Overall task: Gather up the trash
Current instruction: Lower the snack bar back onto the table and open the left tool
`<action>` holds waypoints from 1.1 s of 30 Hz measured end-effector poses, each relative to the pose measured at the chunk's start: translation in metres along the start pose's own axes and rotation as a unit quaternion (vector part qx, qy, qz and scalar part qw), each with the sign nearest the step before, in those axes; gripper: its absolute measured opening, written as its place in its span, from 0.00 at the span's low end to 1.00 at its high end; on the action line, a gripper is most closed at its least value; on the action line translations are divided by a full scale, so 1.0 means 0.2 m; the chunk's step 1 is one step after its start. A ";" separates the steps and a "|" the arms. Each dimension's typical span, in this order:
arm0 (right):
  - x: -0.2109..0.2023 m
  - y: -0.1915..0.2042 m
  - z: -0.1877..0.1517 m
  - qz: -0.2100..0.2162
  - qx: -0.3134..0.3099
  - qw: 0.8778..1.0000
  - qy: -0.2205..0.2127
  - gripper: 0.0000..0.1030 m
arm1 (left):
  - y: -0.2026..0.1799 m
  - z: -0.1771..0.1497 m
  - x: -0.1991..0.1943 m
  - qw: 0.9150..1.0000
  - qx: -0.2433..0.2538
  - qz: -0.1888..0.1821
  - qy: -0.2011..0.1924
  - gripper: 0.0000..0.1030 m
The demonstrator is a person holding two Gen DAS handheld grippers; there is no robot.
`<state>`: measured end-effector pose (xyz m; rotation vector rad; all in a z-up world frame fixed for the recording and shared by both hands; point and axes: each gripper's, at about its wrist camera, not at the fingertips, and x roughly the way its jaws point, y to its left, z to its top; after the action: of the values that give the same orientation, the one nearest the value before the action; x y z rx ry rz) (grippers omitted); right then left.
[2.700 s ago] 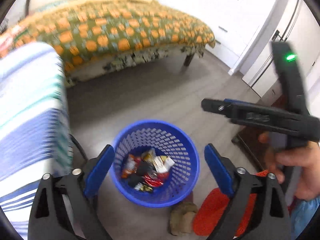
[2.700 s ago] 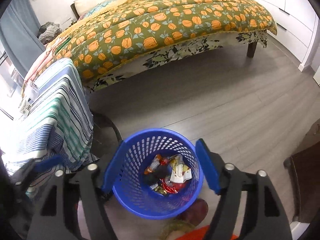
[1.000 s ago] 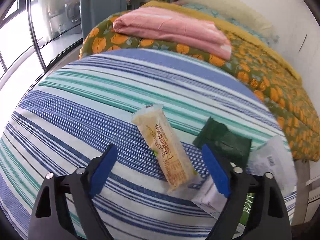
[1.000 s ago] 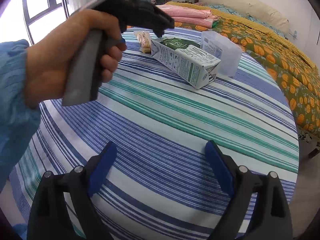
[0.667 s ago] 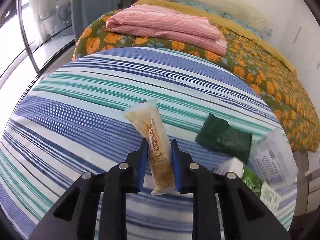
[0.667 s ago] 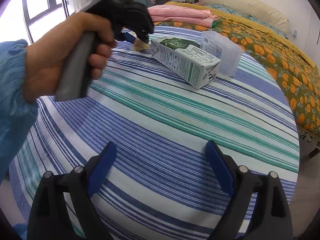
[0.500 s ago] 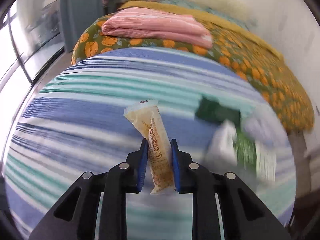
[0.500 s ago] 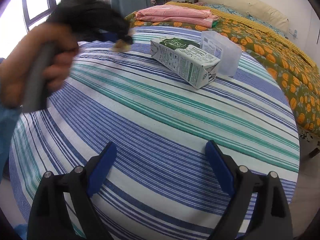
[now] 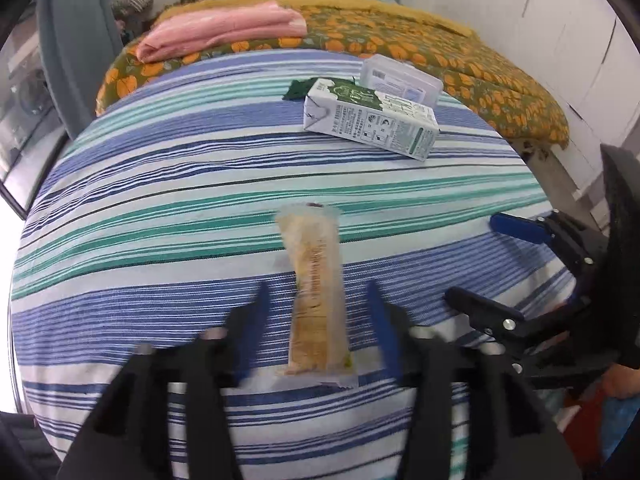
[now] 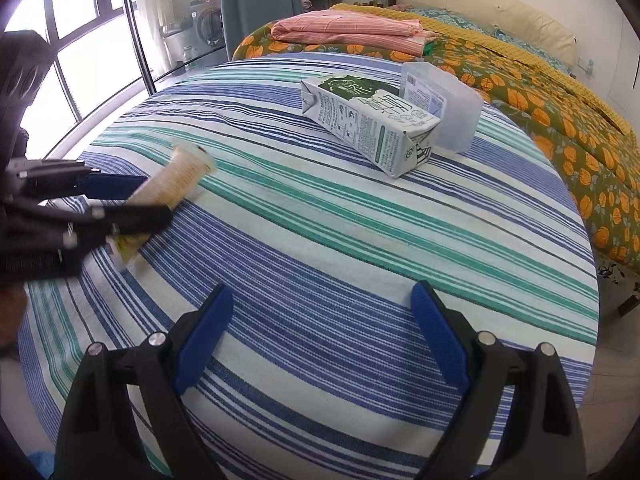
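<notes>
A long yellow snack wrapper (image 9: 316, 292) lies between the fingers of my left gripper (image 9: 316, 336), over the near part of the striped round table (image 9: 160, 216). The jaws stand apart on both sides of it and are blurred. It also shows in the right wrist view (image 10: 168, 188), next to the left gripper (image 10: 120, 200). A green-and-white milk carton (image 10: 368, 124) lies on its side further back, with a clear plastic box (image 10: 448, 100) behind it. A dark green packet (image 9: 298, 89) lies beyond the carton. My right gripper (image 10: 320, 332) is open and empty above the table's near side.
A bed with an orange-flowered cover (image 10: 560, 92) and folded pink cloth (image 10: 348, 28) stands behind the table. Windows (image 10: 72, 40) and a grey curtain (image 10: 256, 4) are at the left. White cupboards (image 9: 560, 40) are at the right.
My left gripper carried the wrapper from the table's far side toward its near side, then its jaws parted from the wrapper. My right gripper has stayed still and open.
</notes>
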<state>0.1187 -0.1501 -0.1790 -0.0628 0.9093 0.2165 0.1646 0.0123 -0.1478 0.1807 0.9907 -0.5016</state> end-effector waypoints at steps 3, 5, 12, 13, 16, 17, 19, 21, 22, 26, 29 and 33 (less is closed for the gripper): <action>0.00 0.00 0.00 0.000 0.000 1.000 0.000 0.86 | -0.01 -0.04 0.01 1.000 -0.009 0.011 -0.012 0.65; 0.00 0.00 0.00 0.000 0.000 1.000 0.000 0.86 | -0.02 -0.05 0.03 0.999 -0.005 0.030 -0.016 0.69; 0.00 0.00 0.00 0.006 0.003 1.000 -0.001 0.86 | 0.00 -0.07 0.04 0.998 -0.006 0.054 -0.024 0.82; -0.01 -0.01 0.00 0.008 0.005 1.000 -0.002 0.86 | 0.00 -0.06 0.04 0.998 -0.008 0.056 -0.024 0.84; -0.02 -0.06 0.01 0.037 0.010 0.999 -0.005 0.86 | 0.01 -0.07 0.05 0.998 -0.014 0.064 -0.019 0.90; -0.04 -0.09 0.04 0.043 0.011 0.999 -0.013 0.86 | 0.01 -0.07 0.05 0.998 -0.016 0.064 -0.018 0.91; -0.07 -0.17 0.10 0.040 0.011 0.999 -0.033 0.86 | 0.02 -0.06 0.05 0.998 -0.018 0.063 -0.017 0.92; -0.08 -0.27 0.20 0.050 0.029 0.997 -0.048 0.86 | 0.02 -0.06 0.05 0.998 -0.017 0.063 -0.017 0.92; -0.07 -0.31 0.24 0.061 0.038 0.996 -0.048 0.86 | 0.02 -0.06 0.05 0.998 -0.018 0.063 -0.017 0.92; 0.00 -0.40 0.39 0.103 0.062 0.992 -0.046 0.86 | 0.03 -0.06 0.06 0.998 -0.018 0.062 -0.017 0.93; 0.06 -0.40 0.45 0.123 0.062 0.990 -0.044 0.85 | 0.03 -0.06 0.06 0.998 -0.018 0.062 -0.017 0.93; 0.14 -0.40 0.50 0.107 0.062 0.992 -0.039 0.85 | 0.03 -0.06 0.06 0.998 -0.018 0.062 -0.017 0.93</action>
<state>0.2306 -0.2089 -0.1428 0.1579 0.8489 0.3590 0.1629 0.0179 -0.1642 0.1998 0.9484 -0.3718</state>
